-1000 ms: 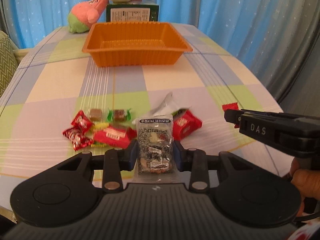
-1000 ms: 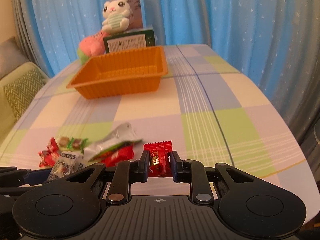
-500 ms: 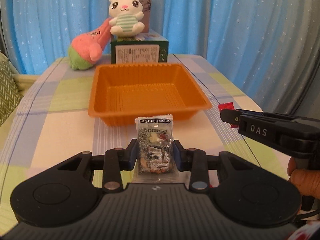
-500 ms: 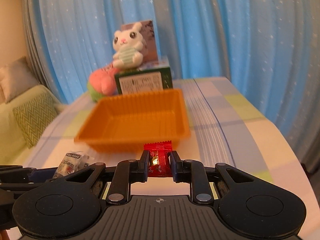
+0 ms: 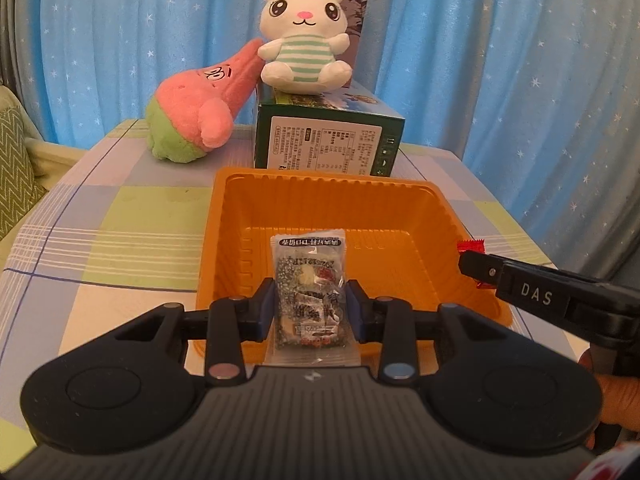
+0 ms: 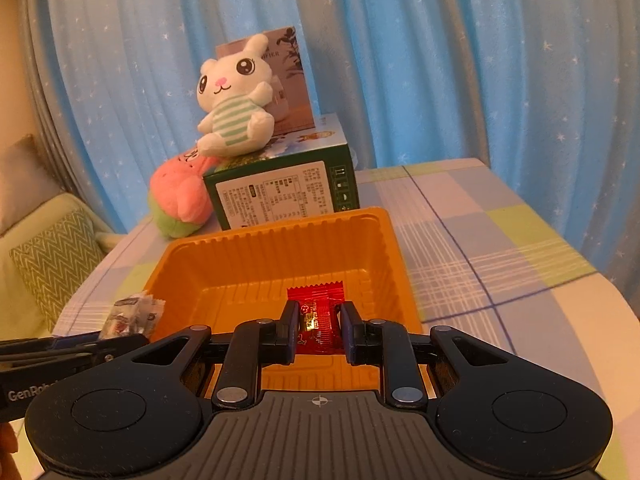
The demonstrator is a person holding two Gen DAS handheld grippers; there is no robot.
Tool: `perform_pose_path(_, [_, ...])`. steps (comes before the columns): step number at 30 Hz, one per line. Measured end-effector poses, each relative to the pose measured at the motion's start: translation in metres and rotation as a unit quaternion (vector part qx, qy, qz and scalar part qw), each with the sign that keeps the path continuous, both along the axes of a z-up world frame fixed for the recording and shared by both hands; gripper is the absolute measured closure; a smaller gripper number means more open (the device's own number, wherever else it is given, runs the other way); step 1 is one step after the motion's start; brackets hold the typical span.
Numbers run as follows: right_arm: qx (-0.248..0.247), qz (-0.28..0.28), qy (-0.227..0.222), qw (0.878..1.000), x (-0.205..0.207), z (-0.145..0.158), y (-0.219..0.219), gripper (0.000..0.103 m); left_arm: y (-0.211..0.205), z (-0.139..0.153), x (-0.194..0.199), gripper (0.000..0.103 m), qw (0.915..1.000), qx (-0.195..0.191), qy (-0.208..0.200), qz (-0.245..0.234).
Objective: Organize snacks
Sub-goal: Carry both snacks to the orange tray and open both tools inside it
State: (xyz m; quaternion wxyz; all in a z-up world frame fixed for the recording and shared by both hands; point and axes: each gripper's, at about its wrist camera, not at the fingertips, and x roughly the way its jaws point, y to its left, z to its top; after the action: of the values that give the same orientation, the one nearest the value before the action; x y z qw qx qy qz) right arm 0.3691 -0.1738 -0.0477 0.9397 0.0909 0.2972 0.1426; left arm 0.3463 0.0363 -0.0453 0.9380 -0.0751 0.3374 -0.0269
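A second before, we had both grippers low over the scattered snacks on the tabletop (image 5: 120,240); by this moment we had carried them across to the tray (image 5: 448,216), so the pile had dropped out of sight and the tray filled both views. On the left, our left gripper (image 5: 311,312) had its fingers clamped on the clear packet (image 5: 310,280), which hung above the tray's near half. To the right, our right gripper (image 6: 319,330) had its fingers pinched narrow on the red candy (image 6: 318,316), also over the tray floor, toward its near right side. We judged both snacks ready to drop, with only the release left for this pair; the tray looked empty beneath them, so most of the sorting remained. The packet was crinkly transparent film, flat and oblong, with dark speckled contents and a printed band at its top. The candy was a small glossy foil wrapper with a serrated top edge. The tray was thin orange moulded plastic, rectangular, with ribbed sloping walls and a rolled rim. The tabletop wore a soft checked cloth in pastel squares.
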Motion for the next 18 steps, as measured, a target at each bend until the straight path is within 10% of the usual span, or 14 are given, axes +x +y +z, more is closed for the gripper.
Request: perform_pose_path(18, [0.013, 0.016, 0.026, 0.999, 0.036, -0.029, 0.016, 0.08, 0.025, -0.023, 0.035, 0.061, 0.9992, -0.03, -0.004, 0.025])
